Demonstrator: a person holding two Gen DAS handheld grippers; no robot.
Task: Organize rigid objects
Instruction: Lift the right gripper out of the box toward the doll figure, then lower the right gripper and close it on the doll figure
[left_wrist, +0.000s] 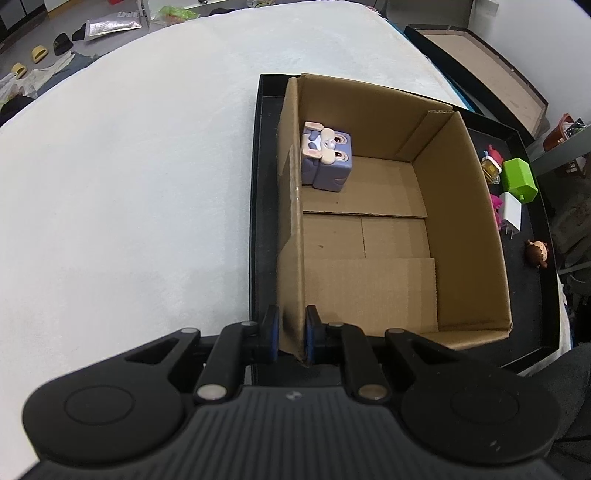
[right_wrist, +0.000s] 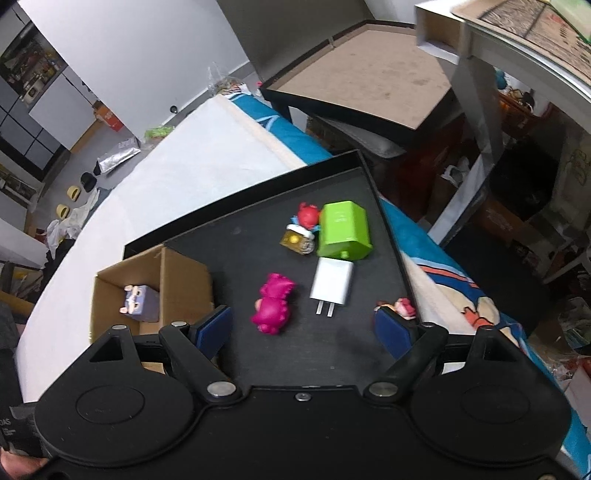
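Cardboard box (left_wrist: 388, 236): open-topped, standing in the left part of the black tray (left_wrist: 539, 317); its near left corner is pinched by the left tool.
Inside the box: one purple cube toy with a rabbit face (left_wrist: 327, 157), lying against the left wall toward the far end; the other part of the box floor is bare cardboard.
Left tool (left_wrist: 291, 334): closed tight on the box's wall at the near corner, one pad outside and one inside.
Black tray: shallow, with low walls, resting on a white-covered bed (left_wrist: 129, 166); it holds the box and the loose items to the right of it.
Loose items on the tray: a magenta figure (right_wrist: 274, 303) lying on its side, nearest the box; a white charger (right_wrist: 332, 285) with its two prongs toward the camera, just beside the magenta figure; a green block (right_wrist: 343, 230) touching the charger's far end; a small red-topped figure with a gold base (right_wrist: 301, 232) against the green block's left side; a small brown-haired figure (right_wrist: 400, 307) near the tray's right wall.
Right tool (right_wrist: 303, 328): fingers spread wide with nothing between them, hanging over the tray's bare floor just short of the magenta figure and the charger.
Beyond the tray: a second black tray (right_wrist: 369, 96) with a brown floor, off the bed's far right side.
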